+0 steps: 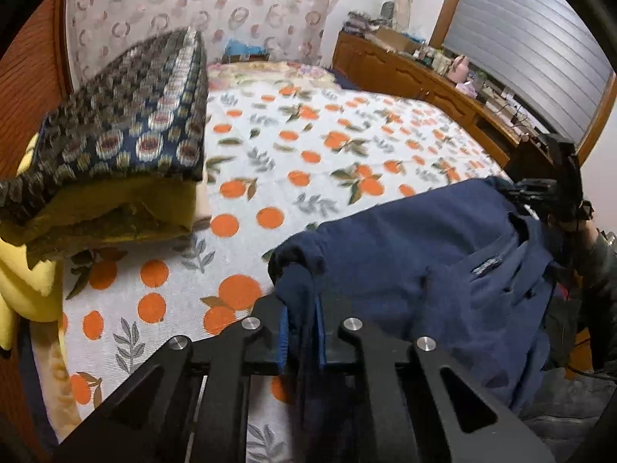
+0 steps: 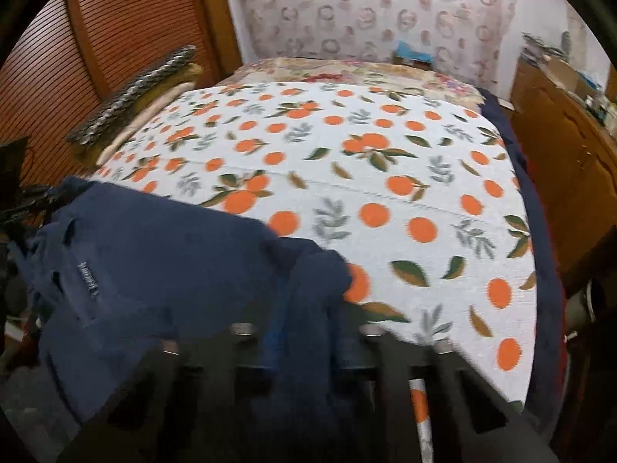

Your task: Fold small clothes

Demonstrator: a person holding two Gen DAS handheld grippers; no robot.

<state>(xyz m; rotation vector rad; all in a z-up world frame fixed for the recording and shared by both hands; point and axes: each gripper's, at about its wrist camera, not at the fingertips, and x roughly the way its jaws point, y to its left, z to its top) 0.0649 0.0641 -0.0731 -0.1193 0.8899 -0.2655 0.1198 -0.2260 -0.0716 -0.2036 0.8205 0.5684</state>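
Observation:
A navy blue garment (image 1: 424, 254) hangs stretched between my two grippers above the near edge of the bed. My left gripper (image 1: 302, 308) is shut on one corner of it; the cloth bunches between the blue pads. The right gripper shows far right in the left wrist view (image 1: 547, 196), gripping the other end. In the right wrist view the right gripper (image 2: 304, 332) is shut on the garment (image 2: 154, 254), which drapes to the left with a small white label showing.
The bed (image 1: 327, 146) has a white cover with orange fruit print. A stack of folded blankets (image 1: 127, 142) lies at its left side. A cluttered wooden cabinet (image 1: 443, 77) stands along the right, a wooden wardrobe (image 2: 115, 38) on the left.

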